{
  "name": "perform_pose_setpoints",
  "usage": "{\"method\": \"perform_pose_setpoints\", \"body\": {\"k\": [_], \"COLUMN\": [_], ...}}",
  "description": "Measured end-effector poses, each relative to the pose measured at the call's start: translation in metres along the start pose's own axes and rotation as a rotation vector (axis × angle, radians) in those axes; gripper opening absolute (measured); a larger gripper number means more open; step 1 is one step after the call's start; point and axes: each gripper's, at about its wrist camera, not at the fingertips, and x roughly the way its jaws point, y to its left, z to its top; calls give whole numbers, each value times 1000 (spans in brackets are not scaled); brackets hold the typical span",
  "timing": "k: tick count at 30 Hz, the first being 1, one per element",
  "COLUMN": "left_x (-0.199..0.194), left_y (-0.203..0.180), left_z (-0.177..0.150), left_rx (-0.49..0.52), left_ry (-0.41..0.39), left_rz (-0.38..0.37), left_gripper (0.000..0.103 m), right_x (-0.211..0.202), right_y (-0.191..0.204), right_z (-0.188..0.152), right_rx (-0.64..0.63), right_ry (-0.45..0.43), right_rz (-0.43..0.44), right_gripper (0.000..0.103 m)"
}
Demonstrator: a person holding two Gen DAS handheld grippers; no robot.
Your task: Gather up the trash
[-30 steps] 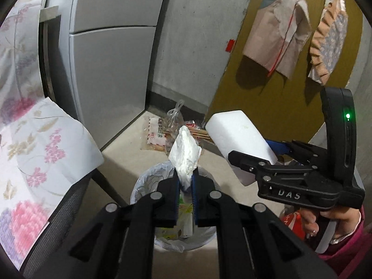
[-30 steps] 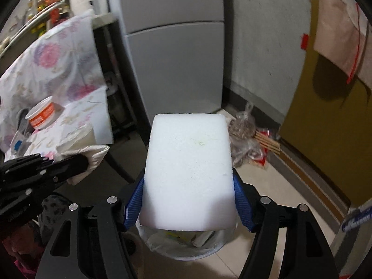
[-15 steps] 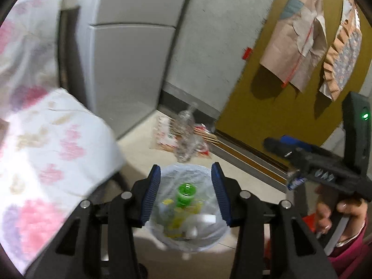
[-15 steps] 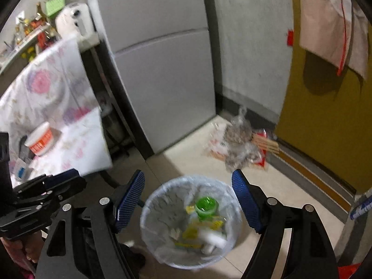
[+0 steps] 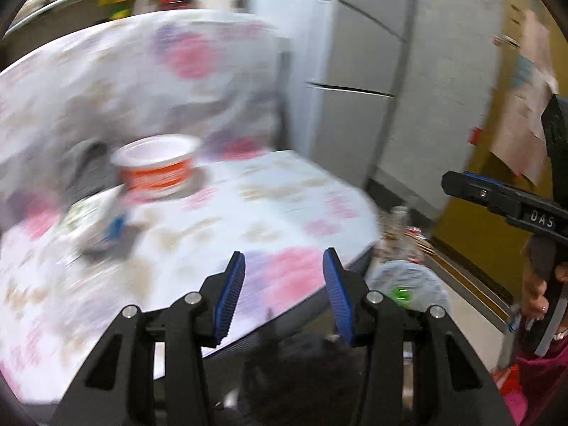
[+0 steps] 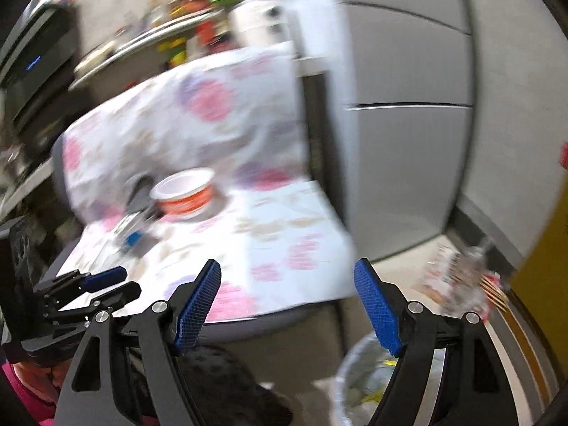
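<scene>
Both claws dropped their trash in the bin (image 6: 358,383) & swung back. Left claw (image 5: 280,293) & right claw (image 6: 287,305) open, empty. Cup (image 5: 156,167) ahead on surface (image 5: 266,209): prob next.

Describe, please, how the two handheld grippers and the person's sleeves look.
Both the left gripper and the right gripper are black plastic with silver screws and blue ribbed pads on the jaws. The right one's body bears white "DAS" lettering. The sleeves are magenta.
</scene>
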Motion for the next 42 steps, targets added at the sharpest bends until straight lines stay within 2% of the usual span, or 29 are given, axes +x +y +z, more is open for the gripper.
{"method": "perform_pose_setpoints", "body": {"k": [2, 3, 6, 9, 12, 13, 15, 18, 28, 31, 35, 38, 40, 42], "left_x": [-9, -14, -31, -44, -53, -55, -54, -53, -37, -35, -32, -30, -31, -31], "left_y": [29, 40, 86, 125, 153, 161, 169, 181, 214, 220, 222, 222, 222, 218], "left_z": [-8, -11, -21, -26, -30, -31, -31, -32, -30, -28, -28, -27, -27, -27], "left_rx": [-62, -81, -164, -222, -275, -288, -306, -332, -391, -401, -406, -411, -412, -403], "left_ry": [-1, -4, -20, -24, -28, -28, -26, -20, 12, 12, 18, 23, 22, 24], "left_rz": [67, 93, 234, 320, 367, 378, 393, 404, 407, 407, 396, 393, 387, 380], "left_gripper": [46, 50, 62, 62, 63, 64, 69, 71, 71, 71, 71, 71, 71, 71], "right_x": [16, 27, 51, 75, 96, 104, 119, 143, 221, 241, 251, 249, 240, 224], "right_y": [24, 39, 71, 103, 132, 141, 160, 187, 244, 261, 278, 285, 280, 269], "right_z": [3, 5, 9, 11, 13, 14, 17, 21, 44, 48, 40, 29, 31, 38], "right_rx": [-41, -64, -110, -184, -258, -281, -341, -458, -651, -730, -844, -898, -865, -792], "right_ry": [21, 33, 64, 81, 86, 89, 74, 55, 166, 245, 302, 270, 239, 182], "right_rz": [41, 67, 126, 169, 213, 232, 264, 312, 436, 469, 440, 372, 366, 358], "right_gripper": [78, 78, 78, 81, 82, 87, 87, 89, 91, 91, 91, 87, 78, 75]}}
